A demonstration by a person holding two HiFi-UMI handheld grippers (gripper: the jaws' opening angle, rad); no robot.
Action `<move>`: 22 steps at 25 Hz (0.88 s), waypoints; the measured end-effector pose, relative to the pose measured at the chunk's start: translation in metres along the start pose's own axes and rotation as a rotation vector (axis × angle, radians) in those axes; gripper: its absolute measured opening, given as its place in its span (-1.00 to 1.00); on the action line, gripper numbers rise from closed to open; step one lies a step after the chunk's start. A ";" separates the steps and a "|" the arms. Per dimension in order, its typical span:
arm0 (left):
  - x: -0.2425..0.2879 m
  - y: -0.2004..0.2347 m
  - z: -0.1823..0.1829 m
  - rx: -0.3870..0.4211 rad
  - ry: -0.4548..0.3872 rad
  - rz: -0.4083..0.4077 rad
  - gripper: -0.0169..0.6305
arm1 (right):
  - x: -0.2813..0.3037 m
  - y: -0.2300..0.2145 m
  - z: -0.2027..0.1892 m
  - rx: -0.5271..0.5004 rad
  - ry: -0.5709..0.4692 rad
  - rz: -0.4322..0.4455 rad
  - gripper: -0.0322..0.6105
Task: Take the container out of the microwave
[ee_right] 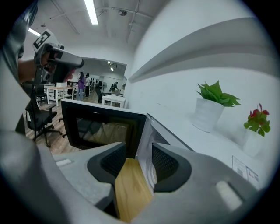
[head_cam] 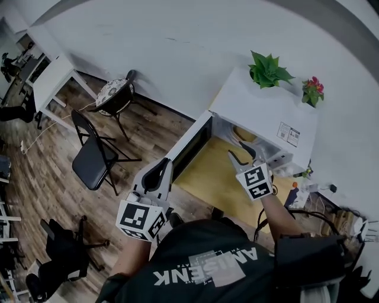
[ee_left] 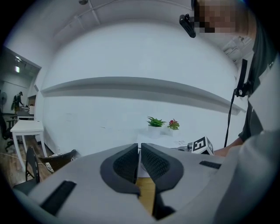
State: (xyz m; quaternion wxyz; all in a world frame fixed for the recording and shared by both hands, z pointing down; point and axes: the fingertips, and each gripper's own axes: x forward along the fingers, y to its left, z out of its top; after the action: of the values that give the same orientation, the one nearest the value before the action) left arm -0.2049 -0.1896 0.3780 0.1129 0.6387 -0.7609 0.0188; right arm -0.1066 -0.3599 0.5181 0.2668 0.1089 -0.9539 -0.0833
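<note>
The left gripper (head_cam: 166, 167), jaws narrow and empty, sits at 7 o'clock of the open microwave door (head_cam: 190, 148). The right gripper (head_cam: 235, 148), jaws wide and empty, is at the mouth of the microwave (head_cam: 260, 112). The container must be inside, hidden, at its 12 o'clock. A crooked grab could tip it

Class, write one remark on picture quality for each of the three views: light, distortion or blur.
Head view: dim light, the white wall reads grey, and straight edges bow. Left gripper view: a black ring frames it, and the wall ledge bends into an arc. Right gripper view: the ceiling light burns out white, while the green plant stays crisp.
</note>
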 end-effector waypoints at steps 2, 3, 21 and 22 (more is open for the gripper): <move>-0.001 0.001 -0.001 0.001 0.002 0.018 -0.94 | 0.012 -0.008 -0.012 -0.029 0.023 -0.013 -0.38; -0.001 0.001 -0.001 0.001 0.005 0.027 -0.94 | 0.018 -0.013 -0.018 -0.041 0.038 -0.016 -0.38; 0.001 0.003 -0.026 -0.025 0.070 0.136 -0.93 | 0.109 -0.069 -0.117 -0.204 0.320 -0.063 -0.38; 0.000 0.004 -0.027 -0.024 0.071 0.139 -0.93 | 0.112 -0.069 -0.120 -0.204 0.329 -0.060 -0.38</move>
State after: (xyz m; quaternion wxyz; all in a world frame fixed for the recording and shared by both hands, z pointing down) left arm -0.2047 -0.1842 0.4049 0.1460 0.5818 -0.7991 0.0403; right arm -0.1250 -0.4668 0.6593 0.4261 0.1219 -0.8804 -0.1687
